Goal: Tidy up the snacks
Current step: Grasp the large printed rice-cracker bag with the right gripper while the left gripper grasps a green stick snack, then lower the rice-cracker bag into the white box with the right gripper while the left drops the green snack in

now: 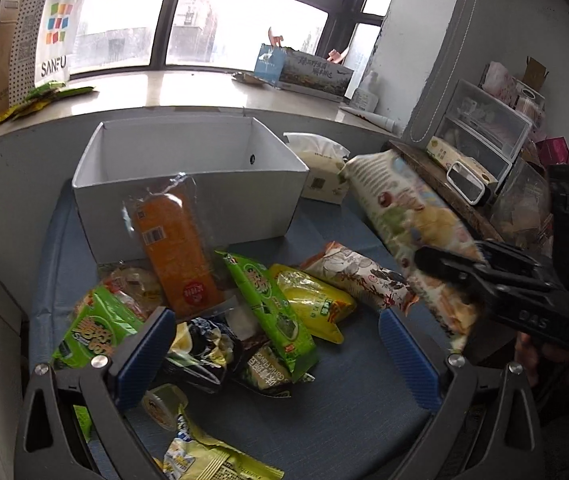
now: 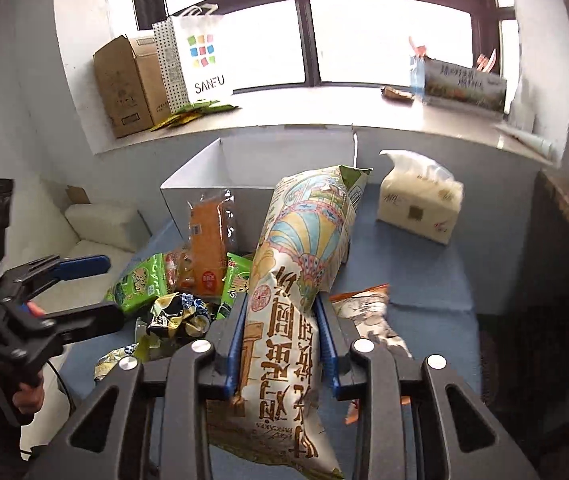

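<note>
My right gripper [image 2: 282,316] is shut on a long cream snack bag with a balloon print [image 2: 300,248] and holds it in the air, pointing toward the white open box [image 2: 188,196]. The same bag [image 1: 408,216] and right gripper [image 1: 444,264] show in the left wrist view. My left gripper [image 1: 272,340] is open and empty above a pile of snacks: an orange pack [image 1: 176,248] leaning on the white box [image 1: 188,196], green packs [image 1: 268,304], a yellow pack [image 1: 312,300]. The left gripper also shows in the right wrist view [image 2: 84,288].
A tissue pack [image 2: 420,200] stands right of the box on the blue surface [image 2: 424,280]. A windowsill behind holds a SANFU bag [image 2: 204,60] and a cardboard box [image 2: 124,80]. A wooden shelf with plastic drawers [image 1: 484,128] is at the right.
</note>
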Demonstrator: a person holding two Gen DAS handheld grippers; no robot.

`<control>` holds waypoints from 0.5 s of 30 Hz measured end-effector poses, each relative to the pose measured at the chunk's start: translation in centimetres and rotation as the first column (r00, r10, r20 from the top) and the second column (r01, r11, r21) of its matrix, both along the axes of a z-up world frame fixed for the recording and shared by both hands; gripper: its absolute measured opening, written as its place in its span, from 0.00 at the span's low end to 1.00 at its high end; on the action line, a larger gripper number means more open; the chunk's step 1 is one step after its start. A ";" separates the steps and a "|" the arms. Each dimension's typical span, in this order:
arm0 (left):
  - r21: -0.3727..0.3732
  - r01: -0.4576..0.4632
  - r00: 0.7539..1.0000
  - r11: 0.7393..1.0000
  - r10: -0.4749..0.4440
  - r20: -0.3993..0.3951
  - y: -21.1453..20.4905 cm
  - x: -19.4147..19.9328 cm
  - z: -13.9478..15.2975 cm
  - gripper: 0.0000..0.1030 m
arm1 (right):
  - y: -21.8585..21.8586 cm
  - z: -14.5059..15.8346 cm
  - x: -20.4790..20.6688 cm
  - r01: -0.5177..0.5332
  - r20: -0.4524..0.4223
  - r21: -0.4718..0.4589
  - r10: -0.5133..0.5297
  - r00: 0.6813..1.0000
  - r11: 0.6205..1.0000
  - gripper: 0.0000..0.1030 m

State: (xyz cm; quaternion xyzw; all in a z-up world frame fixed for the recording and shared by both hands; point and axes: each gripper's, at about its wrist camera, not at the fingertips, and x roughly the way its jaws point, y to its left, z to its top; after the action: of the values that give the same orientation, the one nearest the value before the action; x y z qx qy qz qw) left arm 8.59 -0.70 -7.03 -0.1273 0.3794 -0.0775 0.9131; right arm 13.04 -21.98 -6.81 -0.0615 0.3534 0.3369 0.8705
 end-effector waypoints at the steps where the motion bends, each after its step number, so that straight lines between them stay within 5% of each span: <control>1: -0.011 0.003 1.000 1.000 -0.003 -0.029 -0.3 1.0 -0.6 1.00 | -0.9 1.0 -0.3 0.005 0.013 0.015 -0.005 1.000 1.000 0.33; 6: -0.037 -0.003 0.985 0.999 -0.004 -0.170 -1.6 5.7 -3.9 1.00 | -3.5 3.4 -2.3 0.041 0.098 0.036 -0.044 0.994 0.999 0.33; 15: -0.040 -0.053 0.940 0.998 0.036 -0.339 -2.8 10.7 -9.2 0.94 | -5.7 3.9 -2.8 0.071 0.110 0.062 -0.078 0.991 0.996 0.33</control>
State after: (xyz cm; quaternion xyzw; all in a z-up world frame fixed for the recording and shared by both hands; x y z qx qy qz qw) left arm 19.31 -3.53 -16.26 -0.1693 0.5257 -0.0429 0.8325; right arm 10.20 -27.67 -2.91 -0.0418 0.2963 0.3102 0.9023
